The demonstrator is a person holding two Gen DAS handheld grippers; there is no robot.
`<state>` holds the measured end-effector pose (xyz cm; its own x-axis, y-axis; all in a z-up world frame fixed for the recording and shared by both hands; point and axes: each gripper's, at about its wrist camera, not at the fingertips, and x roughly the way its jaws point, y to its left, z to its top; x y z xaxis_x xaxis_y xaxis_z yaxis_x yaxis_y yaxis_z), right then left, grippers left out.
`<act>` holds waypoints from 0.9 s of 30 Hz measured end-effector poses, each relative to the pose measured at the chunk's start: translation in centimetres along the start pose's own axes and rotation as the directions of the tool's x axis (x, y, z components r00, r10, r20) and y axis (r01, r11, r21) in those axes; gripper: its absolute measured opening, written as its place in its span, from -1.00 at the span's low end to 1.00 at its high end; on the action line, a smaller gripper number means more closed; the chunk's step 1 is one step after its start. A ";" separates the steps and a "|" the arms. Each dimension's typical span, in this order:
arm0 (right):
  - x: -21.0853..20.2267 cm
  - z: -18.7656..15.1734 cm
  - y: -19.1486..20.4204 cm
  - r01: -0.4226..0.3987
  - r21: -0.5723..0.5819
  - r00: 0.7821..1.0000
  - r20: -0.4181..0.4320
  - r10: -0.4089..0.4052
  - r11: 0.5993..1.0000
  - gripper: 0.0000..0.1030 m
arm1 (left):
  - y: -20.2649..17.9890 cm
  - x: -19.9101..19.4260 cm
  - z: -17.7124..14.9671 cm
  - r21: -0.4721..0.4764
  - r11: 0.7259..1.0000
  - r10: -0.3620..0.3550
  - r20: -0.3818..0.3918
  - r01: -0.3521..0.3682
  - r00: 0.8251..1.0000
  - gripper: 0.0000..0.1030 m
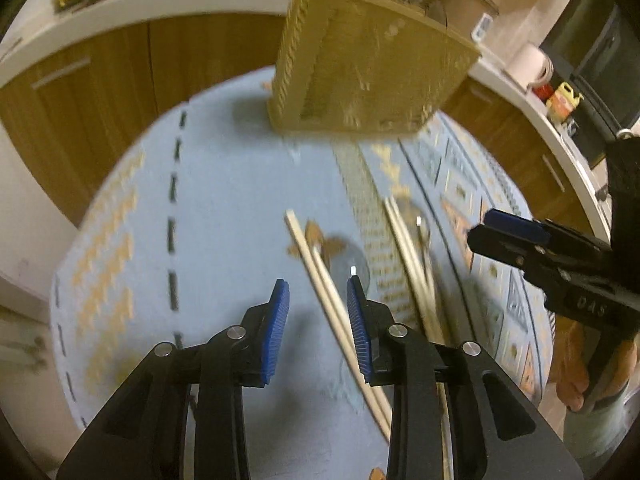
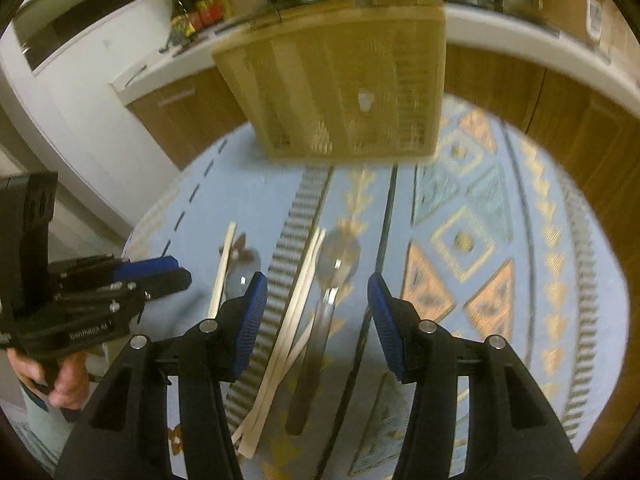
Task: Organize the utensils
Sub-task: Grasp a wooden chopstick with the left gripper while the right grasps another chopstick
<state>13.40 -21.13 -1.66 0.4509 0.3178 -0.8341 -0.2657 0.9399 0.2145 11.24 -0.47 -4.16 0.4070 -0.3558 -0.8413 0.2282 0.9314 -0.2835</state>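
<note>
1. A round counter covered with a light blue patterned cloth carries everything; wooden kitchen cabinets stand beyond it.
2. A wooden utensil organizer sits at the far side of the cloth. Blur hides its compartments, so I cannot tell what lies inside.
3. Near the middle of the cloth, a pair of pale wooden chopsticks lies beside a metal spoon with a dark handle, the spoon just to the right of the sticks.
4. Further left, a second pair of chopsticks lies touching or crossing a second spoon, whose bowl shows just beyond them.
5. The right tongs hang released above the first chopsticks and spoon, blue pads wide apart on either side, gripping nothing.
6. The left tongs stand partly apart and released over the second pair; the sticks run just beside the right-hand pad, and nothing is pinched.
7. In the right wrist view, a hand grips the left tool's handle at the near left.
</note>
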 end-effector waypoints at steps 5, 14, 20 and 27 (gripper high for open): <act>1.8 -0.6 -0.6 -0.035 0.052 0.997 -0.066 0.038 0.998 -0.35 | -0.6 1.4 -1.4 0.034 0.999 0.043 -0.021 -0.042 0.999 -0.49; 2.5 -1.0 1.1 -0.075 0.031 0.993 -0.085 0.077 0.997 -0.37 | -2.0 2.3 -1.6 0.080 0.990 0.112 0.011 -0.112 0.994 -0.63; 2.7 -1.0 0.8 -0.076 0.045 0.993 -0.085 0.079 0.996 -0.37 | -2.6 2.8 -1.4 0.066 0.990 0.124 0.025 -0.125 0.992 -0.58; 2.5 -1.2 -0.9 -0.080 0.075 0.993 -0.083 0.086 0.994 -0.37 | -5.2 3.9 -2.4 0.176 0.934 0.299 0.084 -0.310 0.950 -0.57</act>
<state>13.74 -21.30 -4.50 0.3535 0.3863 -0.8520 -0.2362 0.9181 0.3183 9.51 -6.55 -7.03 0.5296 -0.0659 -0.8457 0.2425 0.9671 0.0765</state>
